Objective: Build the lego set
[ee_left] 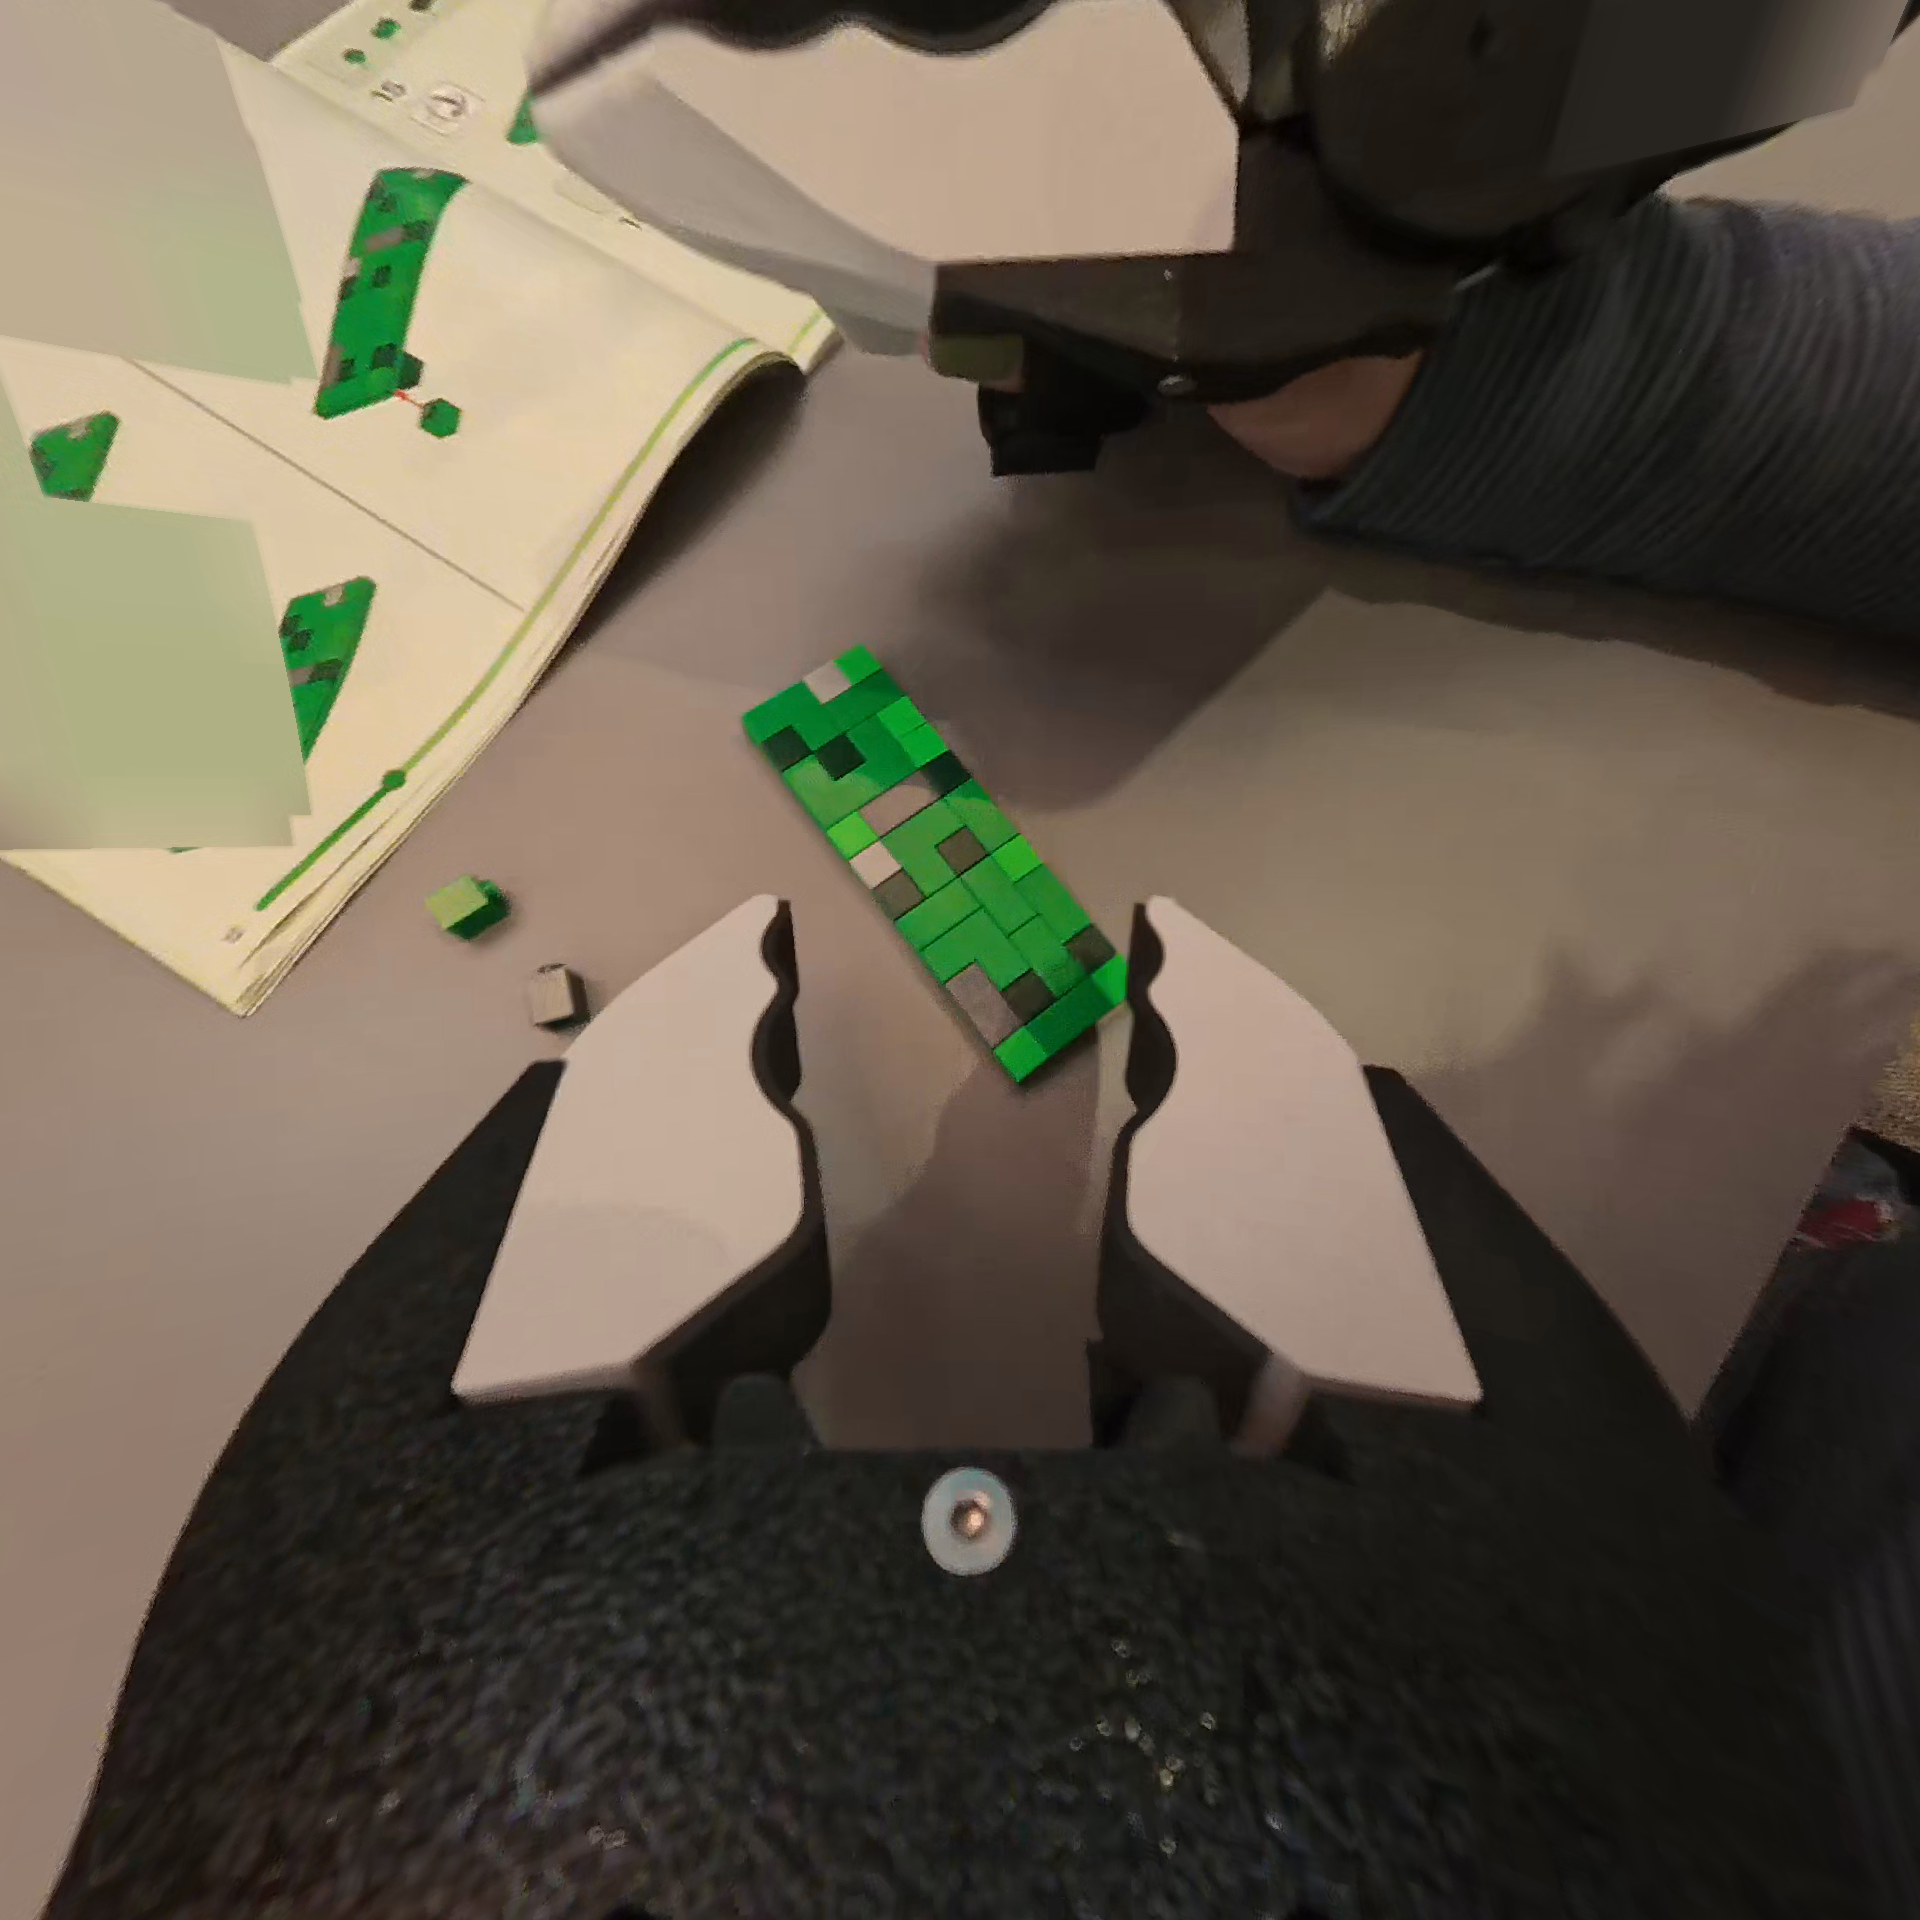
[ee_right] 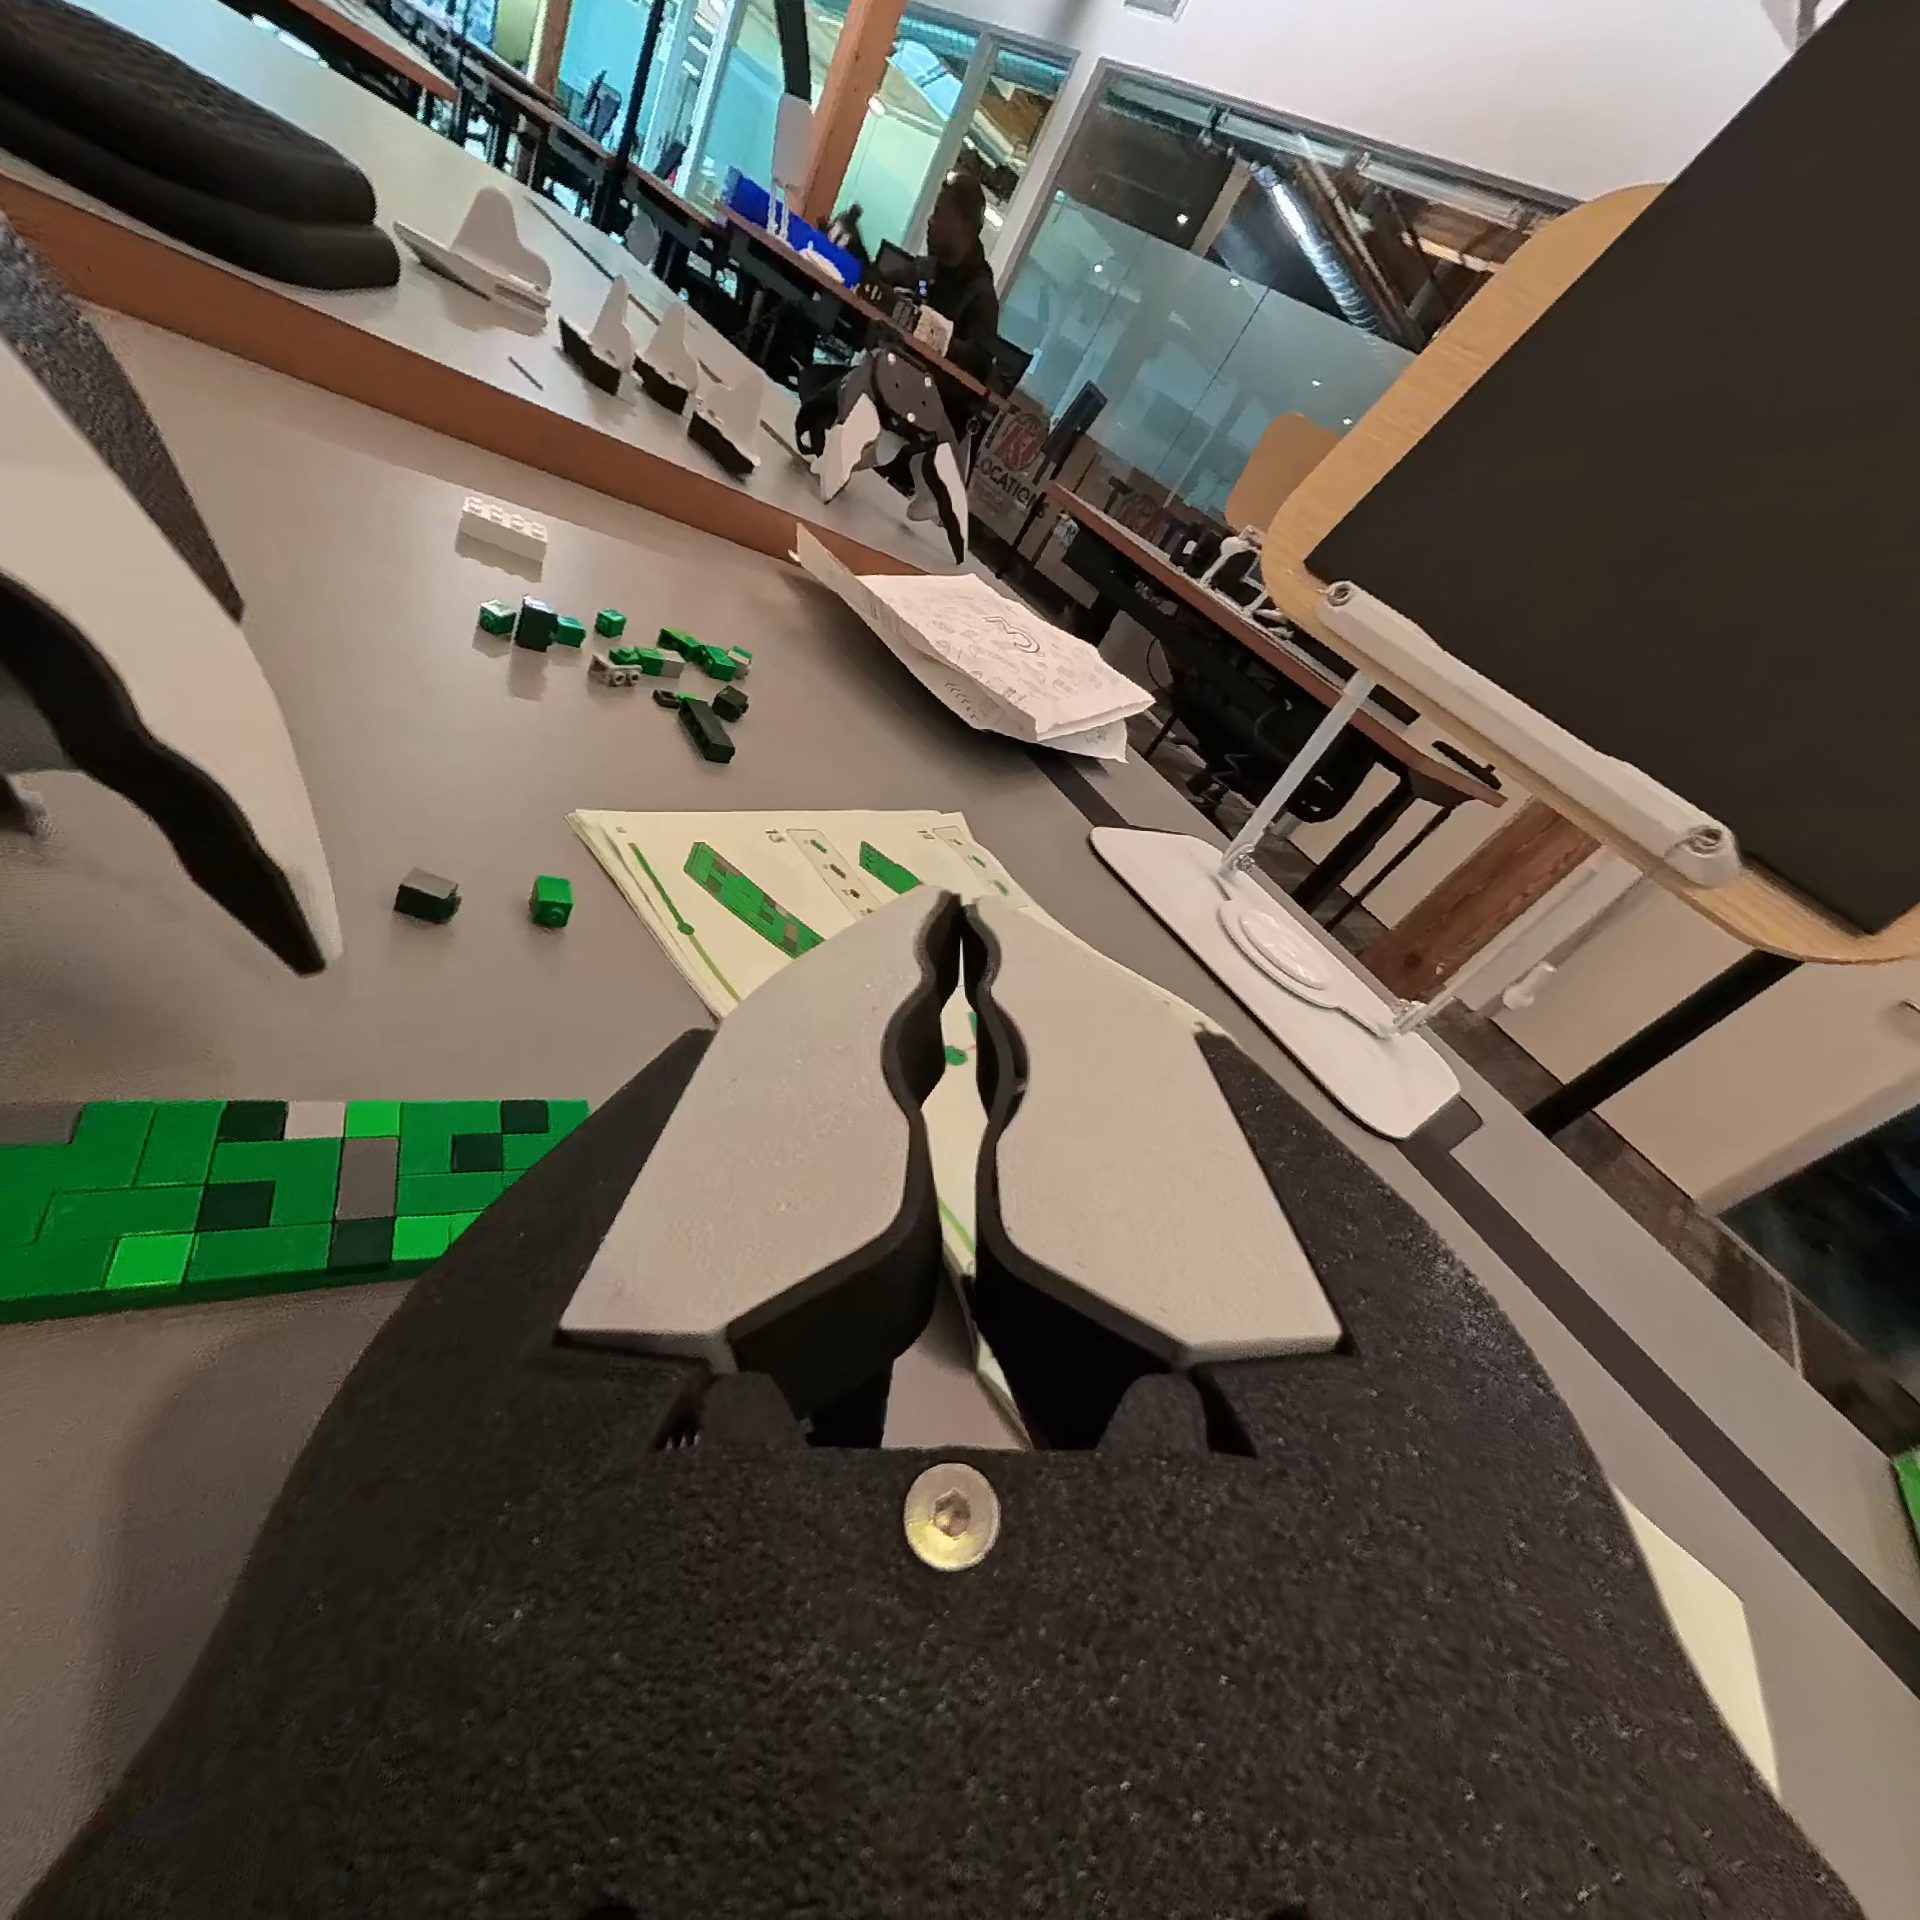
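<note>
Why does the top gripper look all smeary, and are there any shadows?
Left wrist view: the right gripper at the top is motion-blurred, while the green lego panel stays sharp; soft shadows spread over the grey table. Right wrist view: sharp, but wide-angle bending curves the table edges.

Black textured gripper [ee_left: 961, 935] bodies, pale grey wavy-edged fingers [ee_left: 665, 1143], silver screw [ee_left: 968, 1519], ribbed blue-grey sleeve [ee_left: 1662, 416].

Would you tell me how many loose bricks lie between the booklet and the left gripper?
2: a green brick beside the booklet's corner, and a dark grey brick nearer the left gripper. Others may be hidden.
</note>
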